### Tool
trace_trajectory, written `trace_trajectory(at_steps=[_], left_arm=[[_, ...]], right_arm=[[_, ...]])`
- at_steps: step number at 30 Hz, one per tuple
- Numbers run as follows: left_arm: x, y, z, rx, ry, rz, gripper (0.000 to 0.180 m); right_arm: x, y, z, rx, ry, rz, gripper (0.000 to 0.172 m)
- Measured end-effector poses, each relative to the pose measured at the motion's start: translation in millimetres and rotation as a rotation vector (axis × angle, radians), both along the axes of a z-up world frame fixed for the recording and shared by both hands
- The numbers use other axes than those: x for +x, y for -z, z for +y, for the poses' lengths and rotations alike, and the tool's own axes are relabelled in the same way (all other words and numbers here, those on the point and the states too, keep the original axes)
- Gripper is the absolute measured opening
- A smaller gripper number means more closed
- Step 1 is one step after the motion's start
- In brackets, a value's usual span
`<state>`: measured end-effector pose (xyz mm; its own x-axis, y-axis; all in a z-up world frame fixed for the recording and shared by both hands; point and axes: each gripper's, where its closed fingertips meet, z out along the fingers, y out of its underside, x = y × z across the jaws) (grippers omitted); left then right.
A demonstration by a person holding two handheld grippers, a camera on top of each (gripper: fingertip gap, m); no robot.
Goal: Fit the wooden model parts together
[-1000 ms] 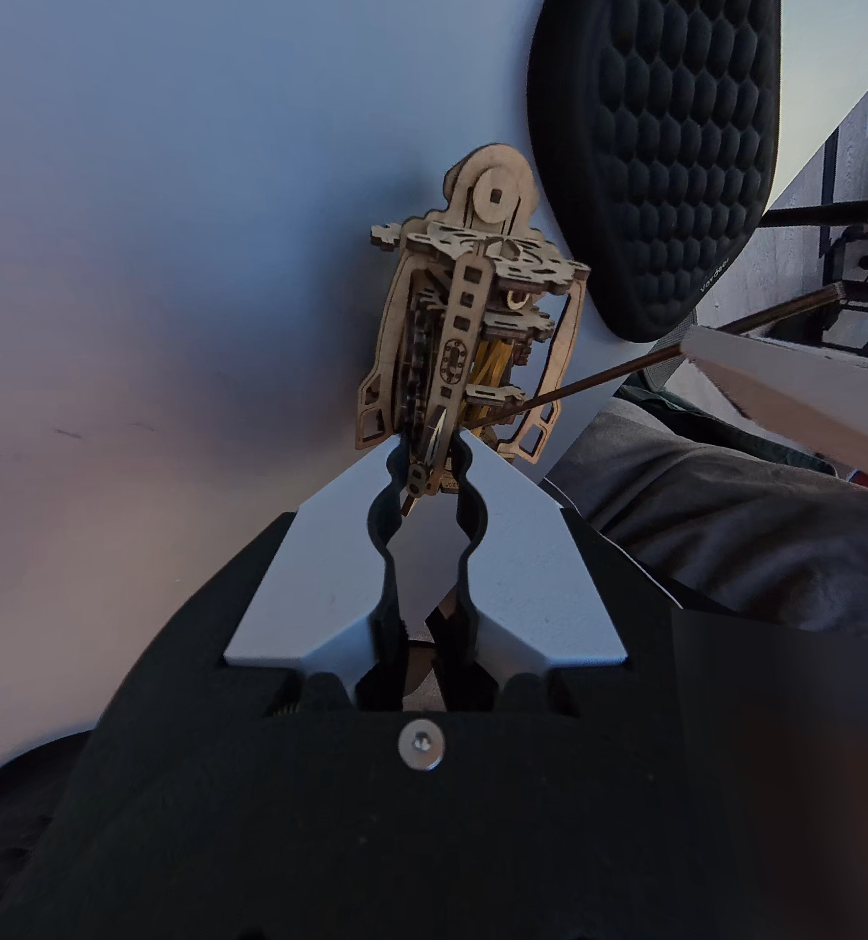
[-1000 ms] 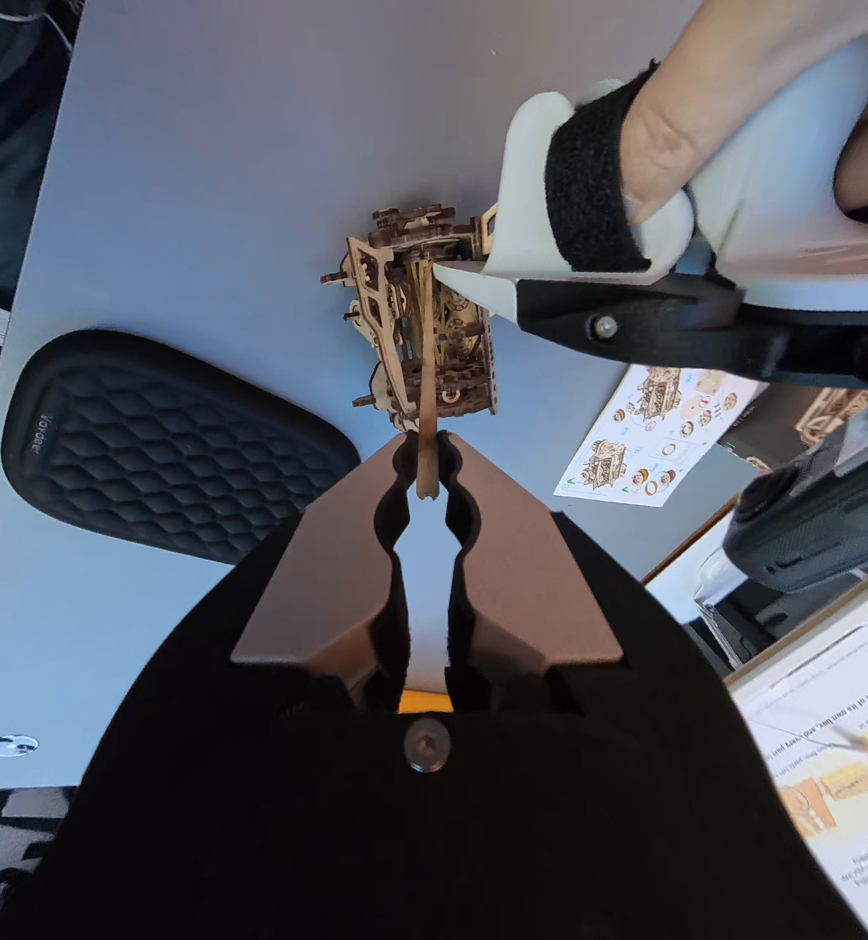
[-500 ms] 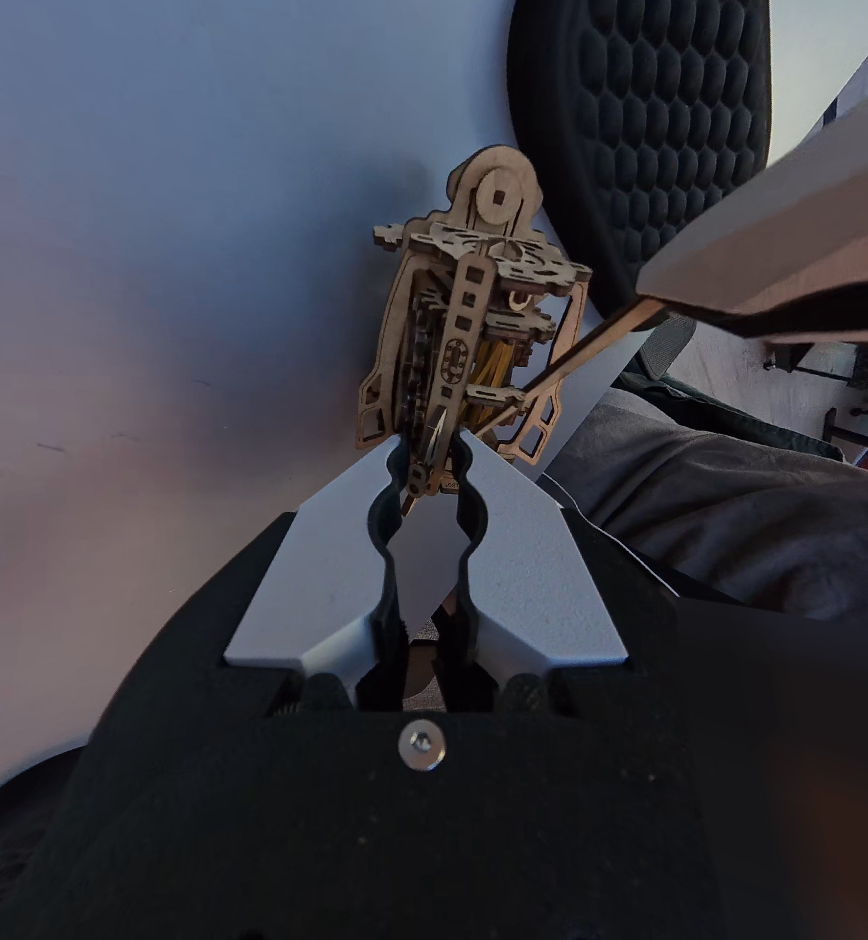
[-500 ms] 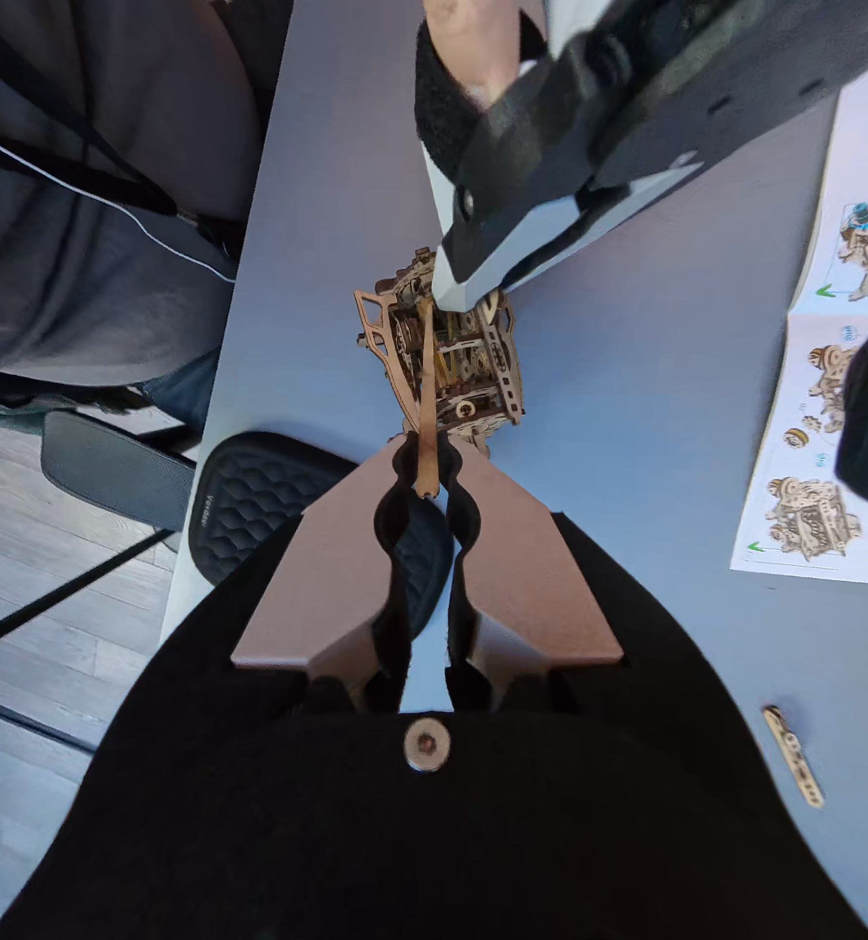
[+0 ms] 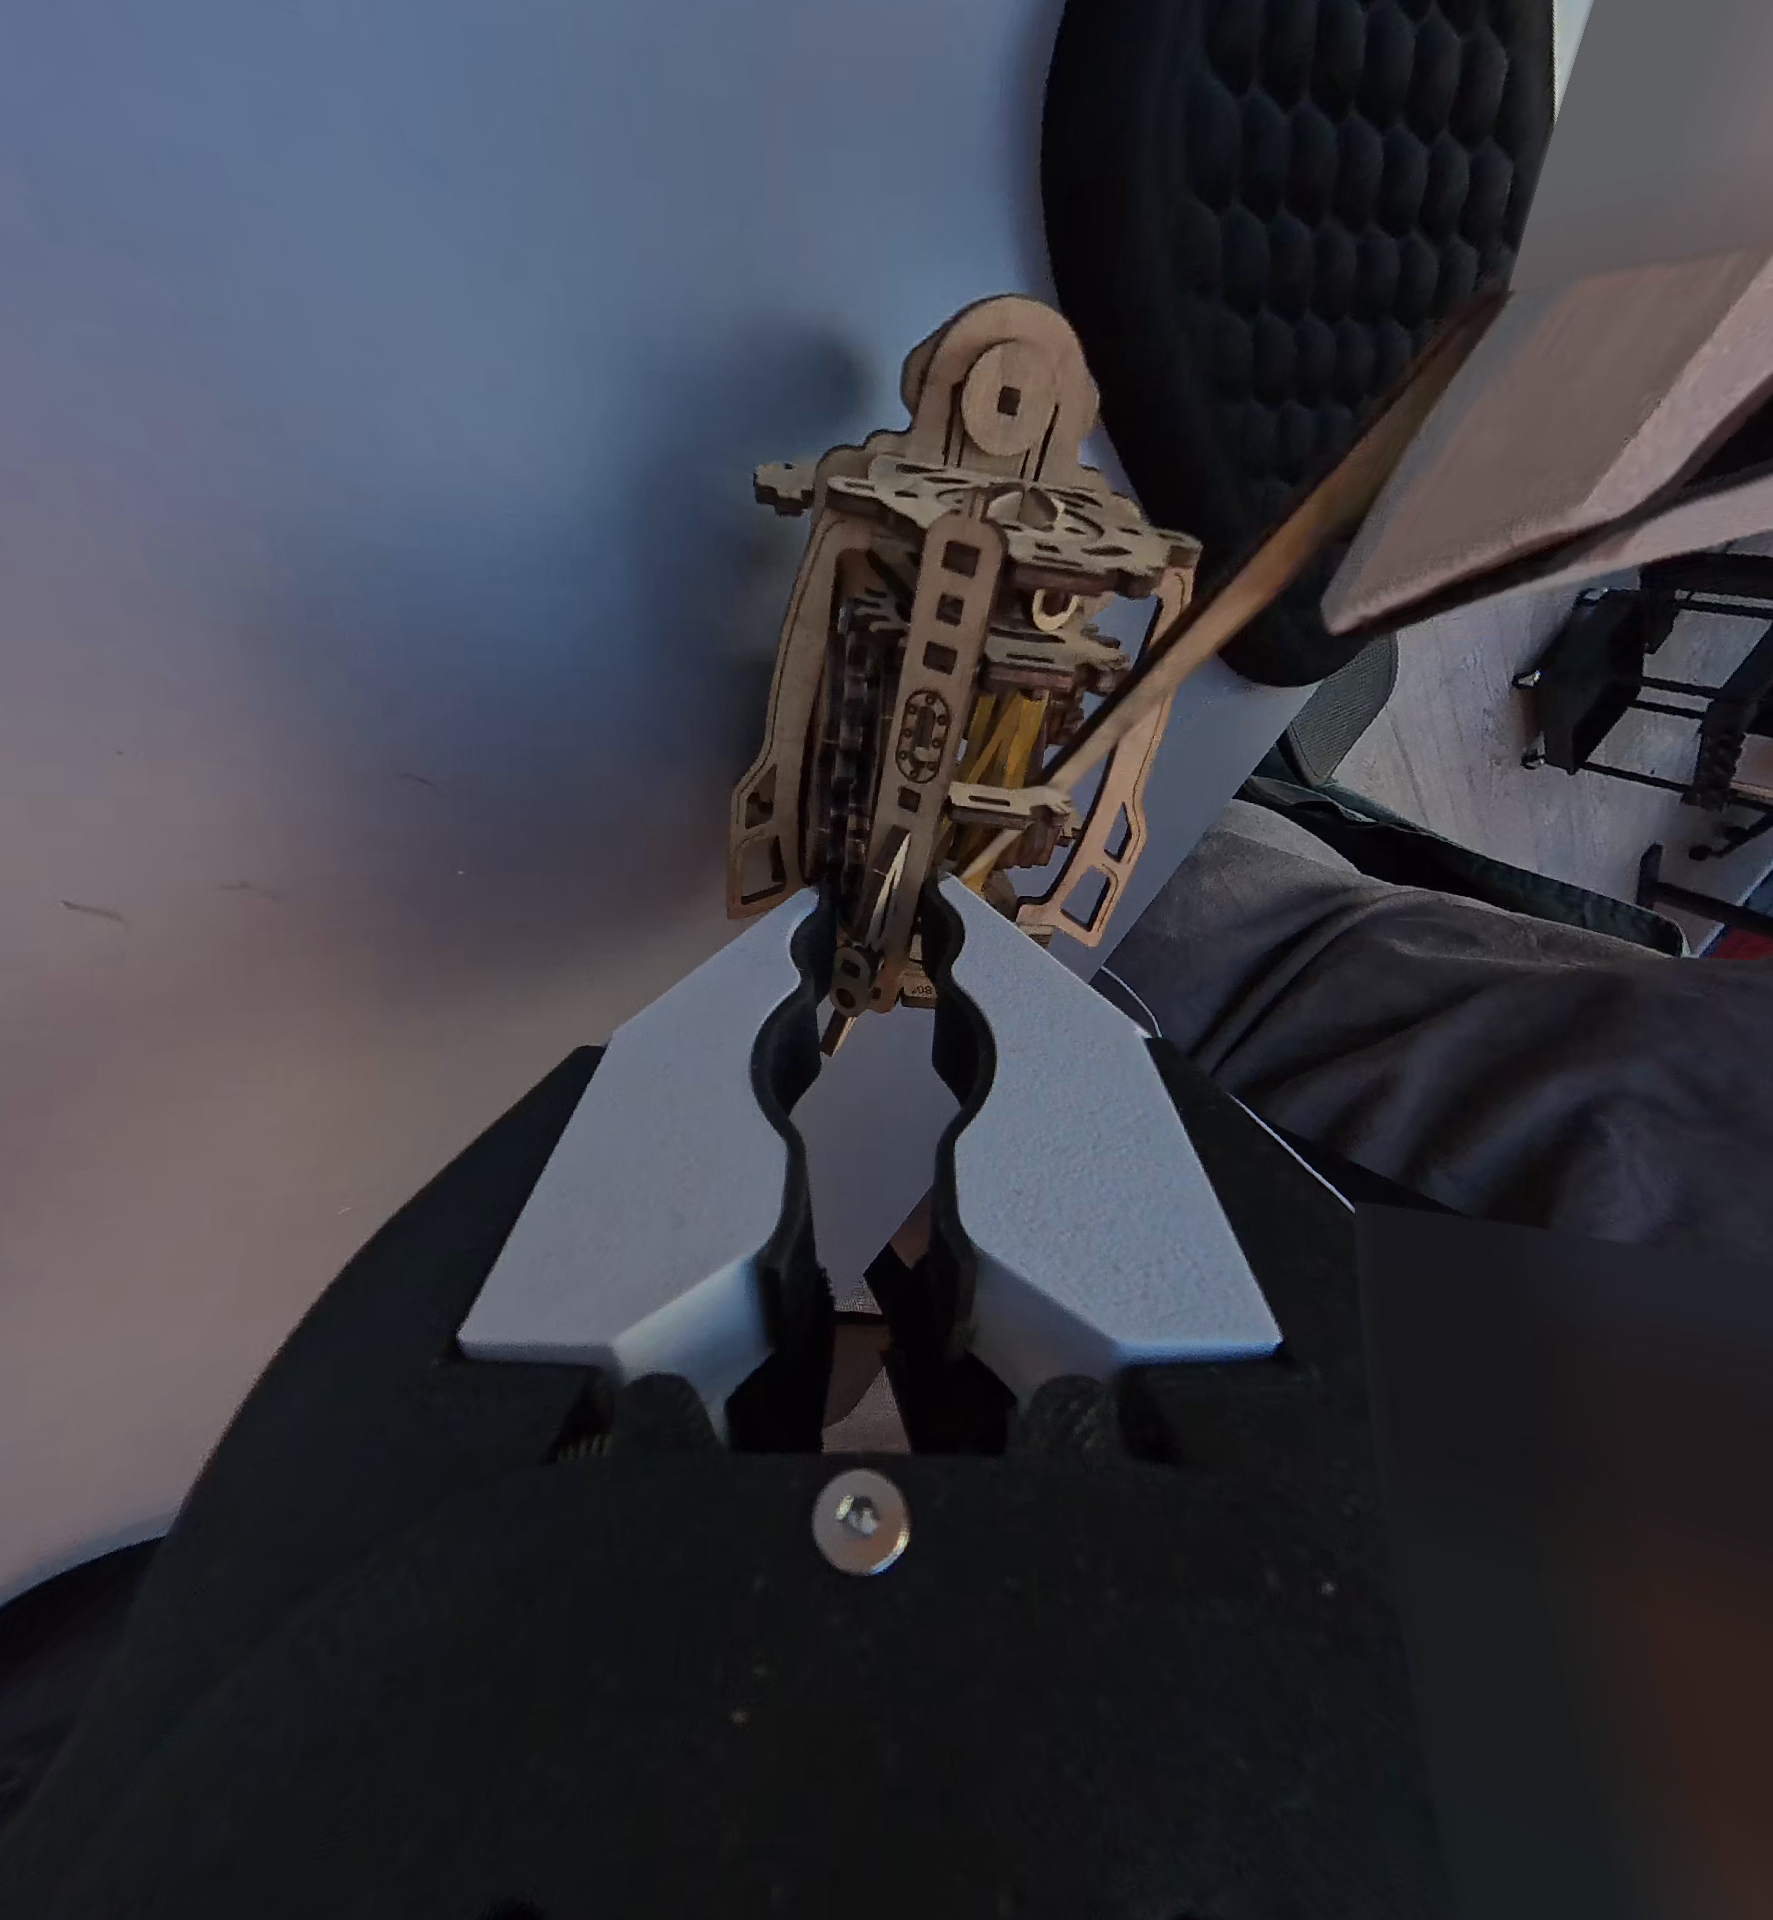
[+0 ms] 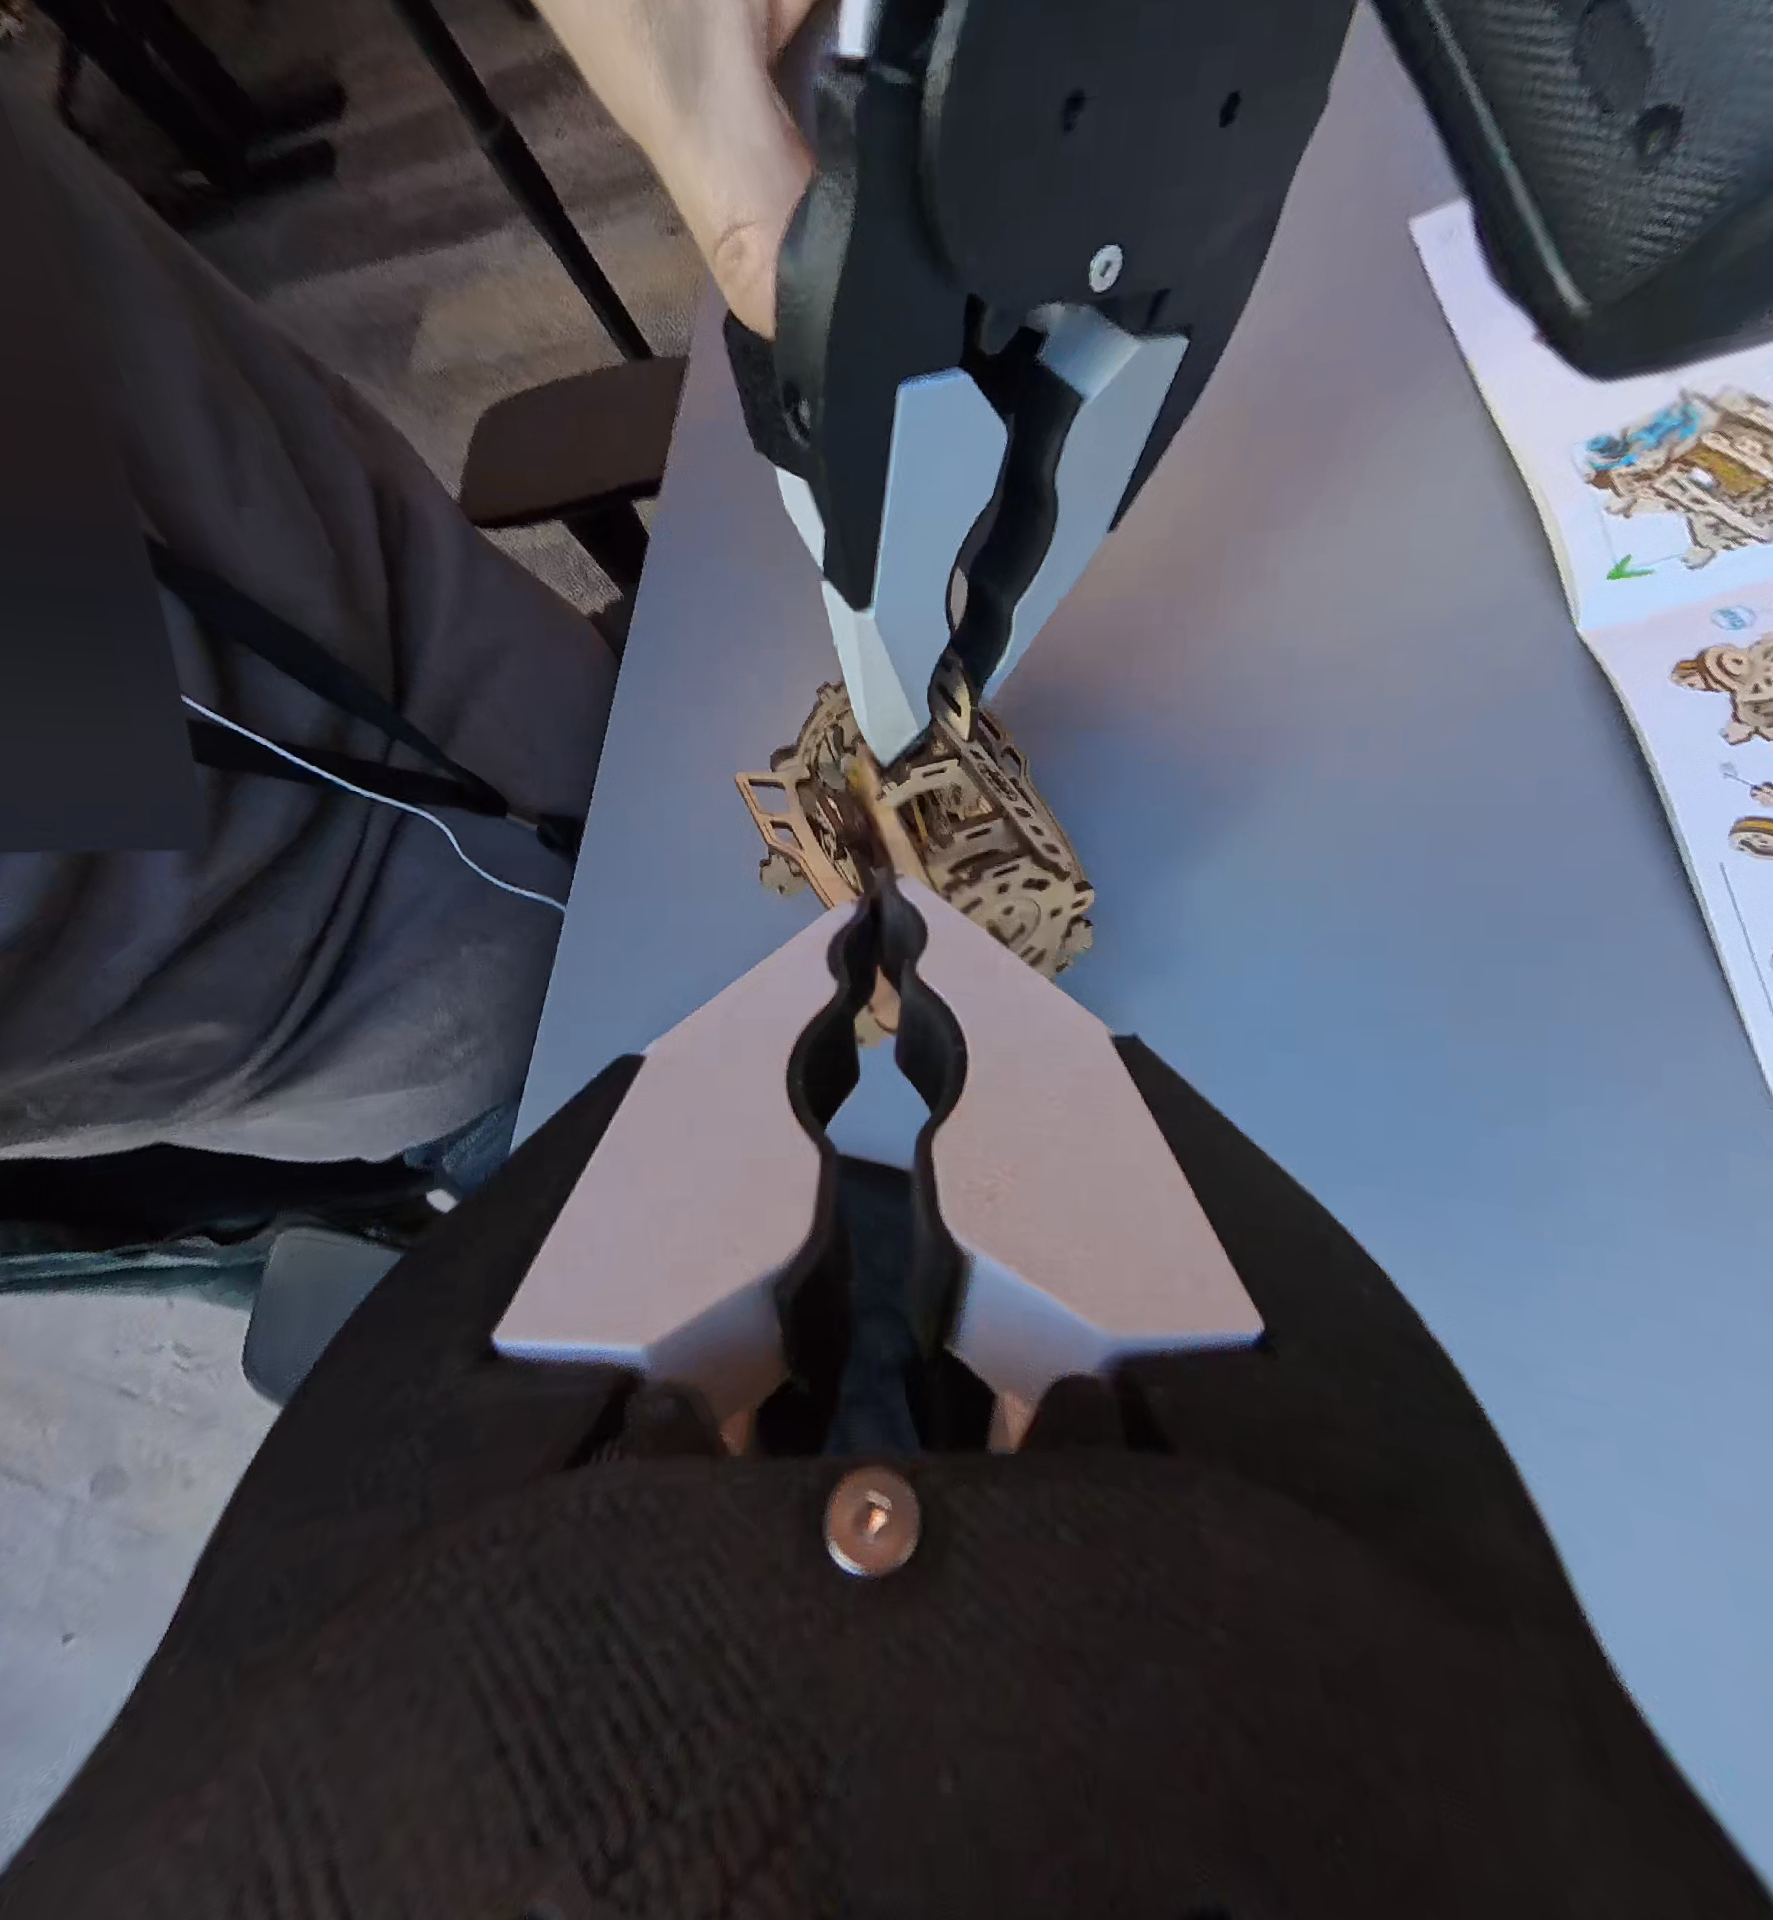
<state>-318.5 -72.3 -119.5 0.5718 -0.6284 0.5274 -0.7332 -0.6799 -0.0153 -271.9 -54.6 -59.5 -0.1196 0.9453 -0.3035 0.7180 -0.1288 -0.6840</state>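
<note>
Wooden model clamped in left jaws as before, right jaws' thin strip now steeper, pushed into it

Tan wooden model, black honeycomb-patterned pad, grey table

Model on table; booklet right.

the wooden model is pale laser-cut plywood with dark scorched edges; the table looks smooth and matt; the black pad has a quilted honeycomb texture; the instruction sheet is printed paper; the gripper fingers look matt grey plastic
</note>
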Motion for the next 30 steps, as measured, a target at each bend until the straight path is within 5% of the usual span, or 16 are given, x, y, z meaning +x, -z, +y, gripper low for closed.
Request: trace_trajectory(at_steps=[6,11,16,21,30], left_arm=[[2.2,-0.1,0.8,0.008,0.006,-0.004,0.013],[1.9,0.0,1.0,0.004,0.002,-0.008,0.013],[1.6,0.0,0.8,0.003,-0.002,-0.015,0.013],[2.2,-0.1,0.9,0.006,0.008,-0.009,0.013],[1.3,0.4,1.6,-0.014,-0.006,-0.021,0.013]], right_arm=[[1.3,8.6,-0.1,0.043,0.038,0.021,0.000],[-1.7,-27.9,6.0,0.022,0.165,0.252,0.010],[21.5,-18.3,33.3,-0.030,0.511,0.382,0.052],[18.3,9.9,14.5,0.019,0.364,0.484,0.066],[5.6,12.0,14.1,0.016,0.113,0.505,0.033]])
